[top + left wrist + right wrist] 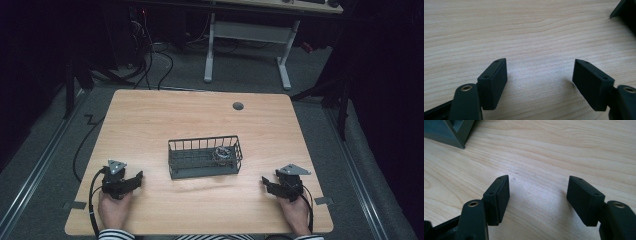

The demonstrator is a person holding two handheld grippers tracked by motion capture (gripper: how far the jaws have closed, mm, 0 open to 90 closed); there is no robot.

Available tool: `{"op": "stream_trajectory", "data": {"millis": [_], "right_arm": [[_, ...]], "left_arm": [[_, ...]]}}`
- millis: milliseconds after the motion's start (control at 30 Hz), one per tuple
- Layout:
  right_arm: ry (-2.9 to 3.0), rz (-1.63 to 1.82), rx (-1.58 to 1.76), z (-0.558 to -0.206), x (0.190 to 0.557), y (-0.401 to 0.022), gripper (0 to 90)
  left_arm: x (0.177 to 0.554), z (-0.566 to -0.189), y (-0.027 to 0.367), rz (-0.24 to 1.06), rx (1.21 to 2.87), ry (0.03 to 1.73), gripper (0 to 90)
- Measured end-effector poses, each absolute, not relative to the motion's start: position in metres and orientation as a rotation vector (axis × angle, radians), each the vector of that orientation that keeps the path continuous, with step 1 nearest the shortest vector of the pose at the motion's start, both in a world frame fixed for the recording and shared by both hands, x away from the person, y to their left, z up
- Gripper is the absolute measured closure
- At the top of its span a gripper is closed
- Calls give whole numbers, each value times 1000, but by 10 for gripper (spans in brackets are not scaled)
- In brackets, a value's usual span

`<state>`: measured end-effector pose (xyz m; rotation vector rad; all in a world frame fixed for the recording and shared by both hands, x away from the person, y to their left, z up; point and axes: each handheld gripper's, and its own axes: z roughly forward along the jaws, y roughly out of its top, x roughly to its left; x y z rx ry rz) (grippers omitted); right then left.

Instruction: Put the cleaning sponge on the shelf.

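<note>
A dark wire basket (200,141) stands in the middle of the wooden table (200,110). A small shiny object (222,153) lies in its right end; I cannot tell what it is. My left gripper (136,179) rests low on the table to the basket's left, held by a hand. Its jaws (539,75) stand open over bare wood. My right gripper (266,184) sits to the basket's right near the front edge, and its jaws (537,192) are also open with nothing between them. A basket corner (626,10) shows at the top right of the left gripper view, and another corner (451,132) at the top left of the right gripper view.
A round grey cable hole (238,106) sits near the table's far edge. Beyond the table stands another desk with white legs (210,50), with cables on the floor (150,60). Bare wood lies between each gripper and the basket.
</note>
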<state>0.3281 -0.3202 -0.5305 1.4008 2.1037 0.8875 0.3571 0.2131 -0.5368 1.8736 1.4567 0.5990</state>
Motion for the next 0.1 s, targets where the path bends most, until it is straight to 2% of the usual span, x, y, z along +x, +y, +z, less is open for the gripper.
{"op": "stream_trajectory", "data": {"millis": [100], "right_arm": [[2105, 888, 1403, -530, 328, -320, 350]], "left_arm": [[357, -537, 213, 600, 1872, 1457, 283]]}}
